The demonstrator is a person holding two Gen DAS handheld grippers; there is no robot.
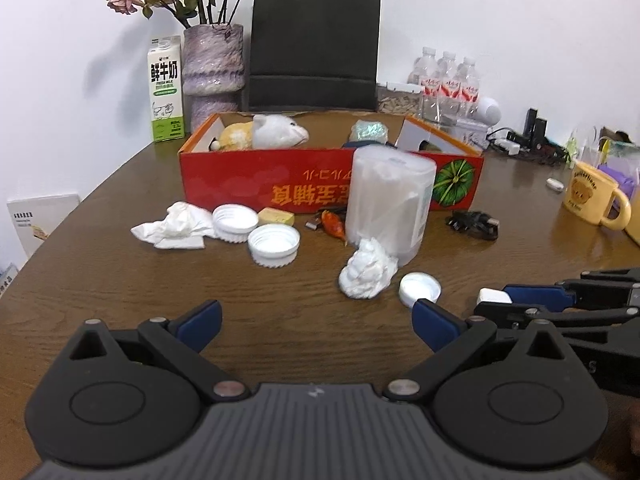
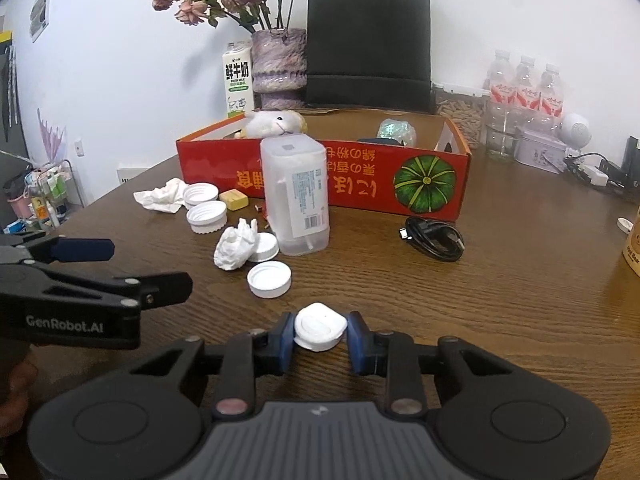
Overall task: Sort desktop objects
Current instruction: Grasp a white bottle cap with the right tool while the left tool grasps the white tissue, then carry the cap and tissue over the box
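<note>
- Right tongs [image 2: 320, 334]: clenched on a small white rounded case [image 2: 319, 327], blue pads pressing its left and right sides, low over the near part of the table [image 2: 500, 312].
- Left tongs [image 1: 316, 322]: released, blue-padded fingers spread wide with bare wood between them, nothing held.
- Red cardboard box [image 2: 360, 184]: open-topped, far centre of the table, a green pumpkin printed on its front; inside lie a white plush toy [image 2: 276, 122] at the left and a shiny crumpled wrapper [image 2: 396, 131] at the right.
- Clear plastic canister [image 2: 298, 200]: upright, just in front of the box.
- Crumpled white tissue [image 2: 235, 249]: near-left of the canister, touching a white cap [image 2: 264, 247].
- White bottle cap [image 2: 269, 279]: open side up, near the tissue, between it and the right tongs.
- Two more white caps [image 2: 204, 204]: left of the canister, beside a flattened tissue [image 2: 160, 197] and a yellow block [image 2: 235, 199].
- Black coiled cable [image 2: 434, 238]: right of the canister, before the box.
- Far edge: milk carton [image 2: 238, 80], vase of dried roses [image 2: 278, 66], black paper bag [image 2: 368, 44], three water bottles [image 2: 524, 88].
- Yellow mug [image 1: 592, 196]: far right, in the left wrist view.
</note>
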